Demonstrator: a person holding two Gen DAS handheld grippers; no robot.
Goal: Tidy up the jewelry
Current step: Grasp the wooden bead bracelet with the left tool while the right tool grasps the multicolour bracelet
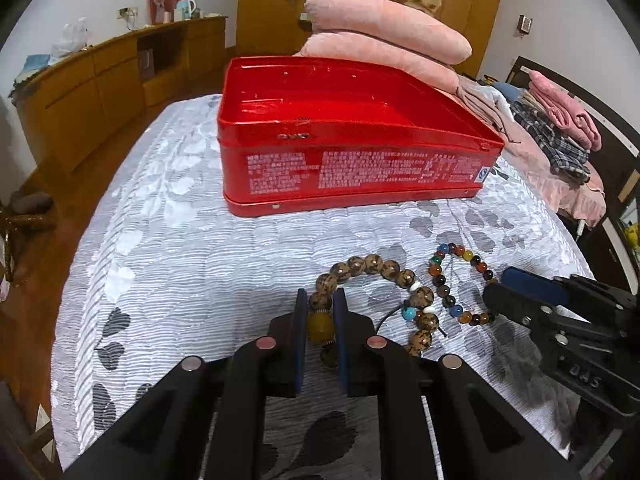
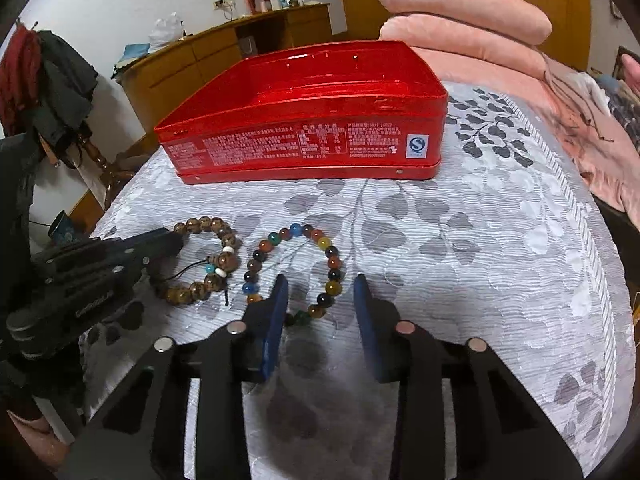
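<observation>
A brown wooden-bead bracelet [image 1: 384, 270] lies on the grey leaf-patterned bedspread [image 1: 180, 248]. My left gripper [image 1: 320, 300] is shut on it, the blue pads pressing its large amber bead [image 1: 320, 326]. In the right wrist view the left gripper [image 2: 170, 240] reaches this bracelet [image 2: 222, 258] from the left. Just to the right lies a bracelet of many-coloured beads [image 2: 294, 230]. My right gripper [image 2: 321, 286] stands over it with the jaws apart. The loop's right side lies between the pads, and they do not press it. An open red tin box [image 1: 352, 156] [image 2: 304, 140] stands farther back.
Folded pink blankets [image 1: 384, 36] are stacked behind the tin, and folded clothes [image 1: 556, 128] lie at the right. A wooden cabinet [image 1: 100, 92] lines the left wall beyond the bed's edge. A coat stand with dark clothes [image 2: 56, 92] is at the left.
</observation>
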